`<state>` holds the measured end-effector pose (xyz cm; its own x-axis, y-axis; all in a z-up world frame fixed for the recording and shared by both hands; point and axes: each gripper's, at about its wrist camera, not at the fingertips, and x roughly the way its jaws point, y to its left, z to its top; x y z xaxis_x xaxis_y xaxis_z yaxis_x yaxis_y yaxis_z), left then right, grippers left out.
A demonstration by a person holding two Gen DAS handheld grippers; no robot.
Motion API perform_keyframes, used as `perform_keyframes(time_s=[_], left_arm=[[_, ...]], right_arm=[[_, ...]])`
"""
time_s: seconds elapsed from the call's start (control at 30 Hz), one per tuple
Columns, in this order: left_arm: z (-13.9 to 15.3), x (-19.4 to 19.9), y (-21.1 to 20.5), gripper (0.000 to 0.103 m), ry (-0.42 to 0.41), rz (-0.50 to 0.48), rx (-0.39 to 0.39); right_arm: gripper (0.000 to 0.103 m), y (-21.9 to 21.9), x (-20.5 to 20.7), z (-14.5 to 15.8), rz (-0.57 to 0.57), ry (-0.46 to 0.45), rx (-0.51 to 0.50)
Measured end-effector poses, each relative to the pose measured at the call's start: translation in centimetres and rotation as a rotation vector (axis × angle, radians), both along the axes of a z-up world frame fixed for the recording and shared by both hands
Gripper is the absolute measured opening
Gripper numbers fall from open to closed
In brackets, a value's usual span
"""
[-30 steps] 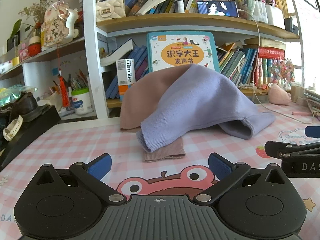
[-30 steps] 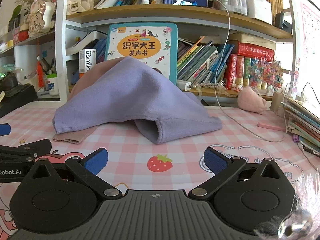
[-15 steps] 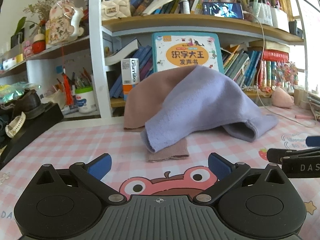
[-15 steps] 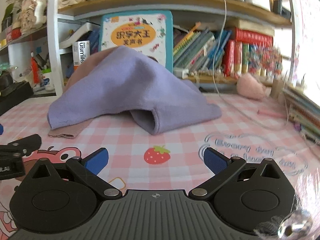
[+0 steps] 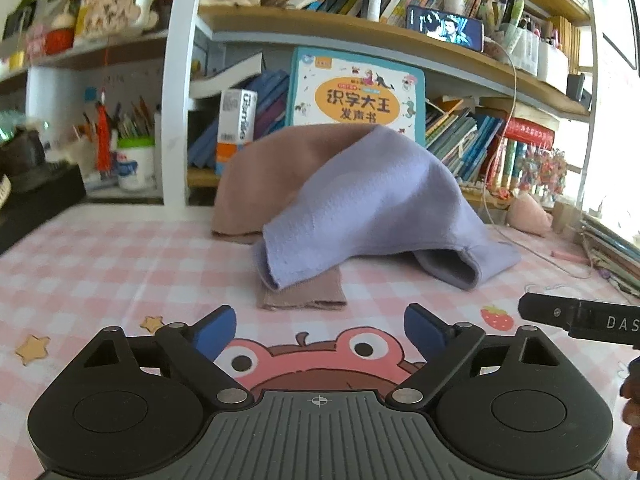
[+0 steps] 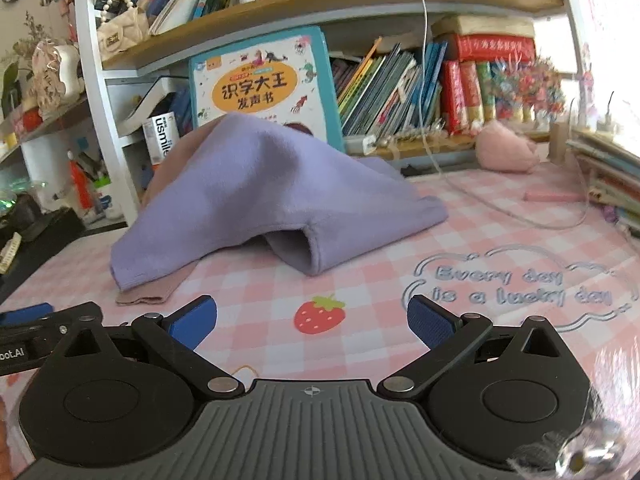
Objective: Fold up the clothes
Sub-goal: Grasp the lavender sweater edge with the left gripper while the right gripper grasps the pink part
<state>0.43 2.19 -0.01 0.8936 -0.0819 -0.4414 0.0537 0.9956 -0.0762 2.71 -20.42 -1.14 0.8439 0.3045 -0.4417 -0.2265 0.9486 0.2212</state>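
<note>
Here your left gripper (image 5: 318,330) and right gripper (image 6: 312,318) both gape empty, the lavender garment (image 5: 372,208) heaped mid-frame, its near cuff (image 5: 276,268) closest to your left.

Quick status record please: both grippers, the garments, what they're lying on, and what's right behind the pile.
left gripper: open, holding nothing, short of the clothes
right gripper: open, holding nothing, short of the clothes
purple garment: heaped, draped over the brown one, unfolded
brown garment: mostly underneath, one end sticking out in front
surface: pink checked table mat
behind pile: upright children's book against the bookshelf
fold progress: not started
</note>
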Motion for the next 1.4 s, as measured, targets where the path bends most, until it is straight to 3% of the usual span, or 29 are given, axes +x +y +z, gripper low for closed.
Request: perform_keyframes(time_s=[0.13,0.27,0.53,0.6,0.8,0.9,0.93,1.0,1.03,1.07,1.13,1.33,1.4], left_arm=[[-0.2,1.0,-1.1,0.094,0.02,-0.055,0.106],[-0.1,1.7,-2.0,0.094,-0.016,-0.108,0.219],[0.5,4.7,-2.4,0.094,-0.074,-0.154,0.336],[0.7,5.8,-2.4,0.094,-0.085,-0.133,0.35],[0.1,10.0,-2.9,0.094,-0.087,-0.105,0.433],[-0.5,11.9,-3.1,0.093,-0.06,-0.109,0.428],[-0.7,12.6,-3.1,0.089,-0.05,-0.11,0.426],[-0.7,13.3,-2.8,0.059,-0.024,-0.125,0.373],[-0.5,13.4,-2.5,0.034,-0.008,-0.142,0.336],[-0.3,13.5,-2.2,0.023,0.007,-0.16,0.298],[0.2,13.1,-1.5,0.011,0.024,-0.196,0.224],[4.2,8.7,1.2,0.008,-0.023,-0.278,0.006],[5.7,6.9,1.8,0.008,-0.043,-0.301,-0.049]], right_arm=[[0.103,0.3,1.3,0.0,0.036,0.028,-0.025],[0.103,0.6,3.0,0.4,0.079,0.037,-0.05],[0.095,1.7,7.3,1.1,0.123,0.029,-0.112],[0.089,1.7,8.1,0.7,0.121,0.043,-0.092],[0.087,0.9,9.3,-0.9,0.116,0.106,0.007],[0.087,0.6,9.9,-1.4,0.114,0.129,0.027],[0.087,0.5,10.0,-1.5,0.115,0.131,0.032],[0.087,0.4,10.3,-1.5,0.111,0.128,0.042],[0.087,0.3,10.4,-1.5,0.108,0.13,0.049],[0.087,0.1,10.5,-1.5,0.105,0.133,0.06],[0.087,-0.4,10.5,-1.7,0.11,0.14,0.1],[0.087,-0.9,10.5,-1.6,0.183,0.184,0.242],[0.087,-0.3,10.4,-1.6,0.193,0.193,0.228]])
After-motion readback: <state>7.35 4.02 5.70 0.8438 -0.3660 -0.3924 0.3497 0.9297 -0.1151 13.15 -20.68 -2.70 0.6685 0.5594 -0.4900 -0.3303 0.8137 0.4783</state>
